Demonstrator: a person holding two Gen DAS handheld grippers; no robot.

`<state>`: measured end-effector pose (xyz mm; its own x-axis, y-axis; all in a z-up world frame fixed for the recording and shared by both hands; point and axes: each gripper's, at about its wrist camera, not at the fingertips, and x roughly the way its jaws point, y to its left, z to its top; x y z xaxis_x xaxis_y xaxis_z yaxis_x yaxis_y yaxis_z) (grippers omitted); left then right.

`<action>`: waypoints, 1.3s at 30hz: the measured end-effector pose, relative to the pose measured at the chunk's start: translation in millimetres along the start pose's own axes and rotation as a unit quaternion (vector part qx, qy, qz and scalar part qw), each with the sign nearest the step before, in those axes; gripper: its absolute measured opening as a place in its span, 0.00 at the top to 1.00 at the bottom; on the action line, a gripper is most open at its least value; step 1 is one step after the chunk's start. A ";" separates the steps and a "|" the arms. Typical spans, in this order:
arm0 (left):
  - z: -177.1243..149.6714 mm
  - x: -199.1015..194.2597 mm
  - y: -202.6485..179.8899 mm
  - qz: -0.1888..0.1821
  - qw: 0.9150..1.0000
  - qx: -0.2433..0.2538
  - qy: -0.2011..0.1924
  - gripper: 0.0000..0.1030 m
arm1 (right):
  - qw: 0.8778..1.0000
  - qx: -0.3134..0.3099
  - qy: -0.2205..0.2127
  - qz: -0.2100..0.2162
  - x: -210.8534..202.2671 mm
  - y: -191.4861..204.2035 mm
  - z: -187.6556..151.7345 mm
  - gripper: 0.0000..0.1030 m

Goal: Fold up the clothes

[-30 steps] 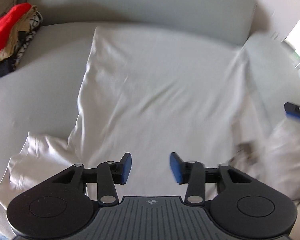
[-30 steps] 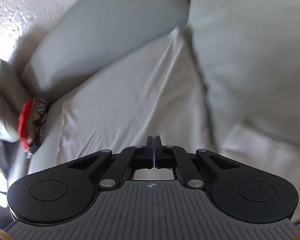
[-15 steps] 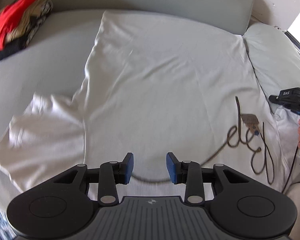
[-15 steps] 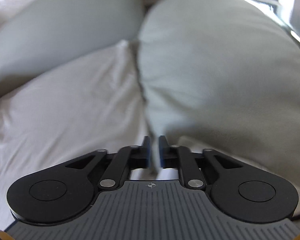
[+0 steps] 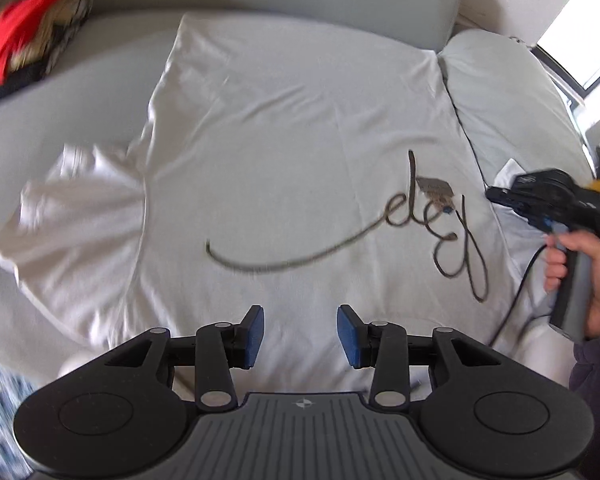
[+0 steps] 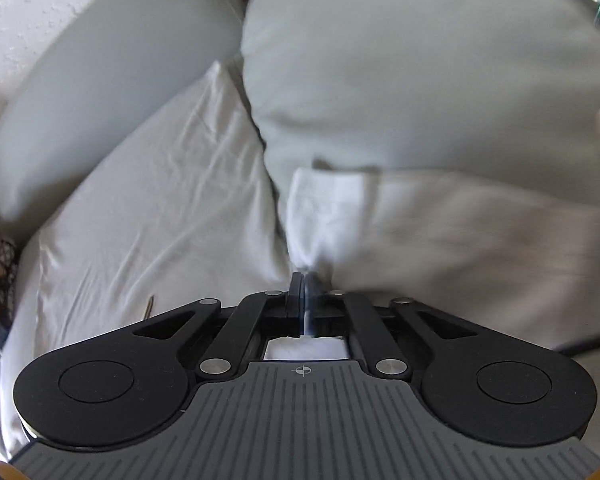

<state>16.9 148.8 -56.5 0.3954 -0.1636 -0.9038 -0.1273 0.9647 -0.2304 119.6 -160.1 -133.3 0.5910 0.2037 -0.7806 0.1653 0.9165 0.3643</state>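
white t-shirt (image 5: 284, 152) is lying spread flat on a grey sofa (image 5: 52, 120), hem toward the backrest, dark cursive print (image 5: 404, 224) facing up on the chest, light wrinkles across the body. its one sleeve (image 5: 72, 220) is fanning out to the left side of the left wrist view, blurred. the other sleeve (image 6: 324, 216) is bunching up against the sofa cushion (image 6: 420, 80) in the right wrist view.

left gripper (image 5: 300, 332) is hovering over the near edge of the shirt, fingers (image 5: 254, 336) standing wide apart, nothing between them, cloth showing in the gap below; cannot tell if they are touching it.

right gripper (image 6: 304, 296) is sitting at the shirt's right sleeve, fingers (image 6: 296, 300) pinching closed on a fold of the white fabric, cloth puckering up from the tips. in the left wrist view the right hand (image 5: 588, 272) is gripping the handle at the shirt's right edge.

pile of clothes (image 5: 24, 52), red on top, is sitting at the far left end of the sofa, well apart from the shirt
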 end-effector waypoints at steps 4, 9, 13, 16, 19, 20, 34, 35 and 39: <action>-11.7 -21.1 -7.2 -0.027 1.000 0.012 -0.002 0.63 | 0.997 -0.032 -0.035 0.060 -74.7 6.7 -15.0 0.74; -32.8 -48.6 -24.2 -0.045 0.997 0.061 -0.030 0.59 | 0.993 -0.075 -0.058 0.077 -128.0 12.5 -30.2 0.49; -51.1 -53.0 -34.3 -0.038 0.994 0.092 -0.054 0.56 | 0.992 -0.100 0.000 0.074 -116.2 14.2 -67.9 0.49; -57.5 -35.0 -40.5 0.017 0.994 0.082 -0.068 0.56 | 0.989 -0.124 0.046 0.069 -99.9 24.6 -96.6 0.49; -58.3 -19.3 -48.6 0.050 0.992 0.082 -0.086 0.56 | 0.984 -0.154 0.061 0.064 -95.6 35.4 -111.9 0.50; -57.5 -14.5 -51.3 0.053 0.991 0.086 -0.089 0.56 | 0.982 -0.165 0.061 0.065 -96.5 38.5 -114.1 0.50; -47.5 46.3 -48.0 0.088 0.992 0.067 -0.067 0.53 | 0.961 -0.254 0.073 0.084 -85.3 63.3 -127.9 0.53; -49.3 46.4 -48.1 0.089 0.991 0.070 -0.072 0.53 | 0.959 -0.259 0.072 0.087 -85.4 63.9 -128.1 0.53; -51.1 46.0 -49.6 0.092 0.990 0.081 -0.069 0.53 | 0.952 -0.281 0.079 0.090 -82.1 65.2 -132.5 0.54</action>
<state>-5.1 82.9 -105.1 0.5006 0.0368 -0.8649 -0.0648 0.9979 0.0050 -22.8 -71.5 -112.7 0.4370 0.3829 -0.8139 -0.4016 0.8927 0.2044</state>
